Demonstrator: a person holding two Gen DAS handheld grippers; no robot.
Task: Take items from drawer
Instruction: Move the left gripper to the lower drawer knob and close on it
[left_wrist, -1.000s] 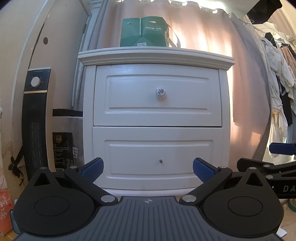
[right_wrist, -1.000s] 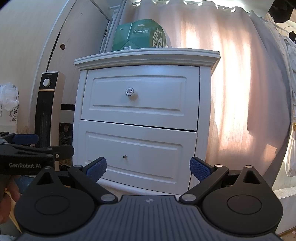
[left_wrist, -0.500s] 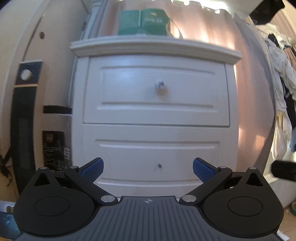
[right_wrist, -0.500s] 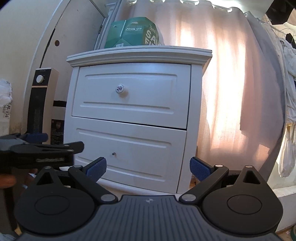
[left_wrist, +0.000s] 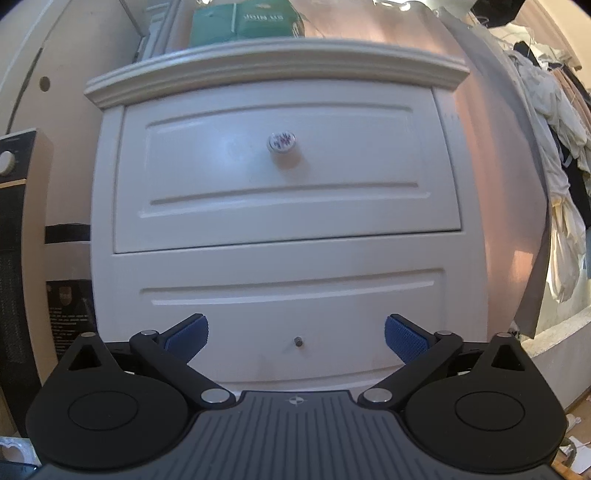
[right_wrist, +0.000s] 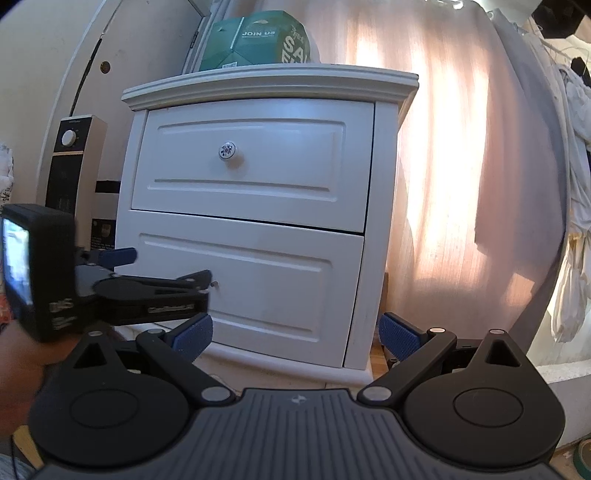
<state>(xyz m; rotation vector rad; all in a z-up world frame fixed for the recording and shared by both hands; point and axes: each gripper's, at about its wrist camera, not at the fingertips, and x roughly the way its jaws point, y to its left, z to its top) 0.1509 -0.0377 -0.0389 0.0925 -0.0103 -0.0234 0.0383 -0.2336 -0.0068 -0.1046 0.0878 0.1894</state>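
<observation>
Closer now than a second ago, the left gripper (left_wrist: 296, 334) faces a white nightstand (left_wrist: 280, 258) that fills the left wrist frame, jaws spread wide and empty. At lower centre, the bottom drawer (left_wrist: 291, 314) is shut, its small metal stud (left_wrist: 297, 342) between the blue fingertips (left_wrist: 187, 333). Above it, the top drawer (left_wrist: 284, 177), also shut, carries a round patterned knob (left_wrist: 282, 142). Both drawer fronts run long side to side and face the cameras.

A green box (right_wrist: 258, 40) on the nightstand top reads "JOIN US". A sunlit pink curtain (right_wrist: 461, 166) hangs at right, a tower heater (right_wrist: 70, 162) with a dial stands at left, and pale clothes (left_wrist: 554, 147) hang at far right.

Seen from the right wrist, the right gripper (right_wrist: 295, 334) is likewise wide open and empty, with a hand (right_wrist: 18, 362) at lower left holding the left gripper, whose body bears "GenRobot.AI" blurred.
</observation>
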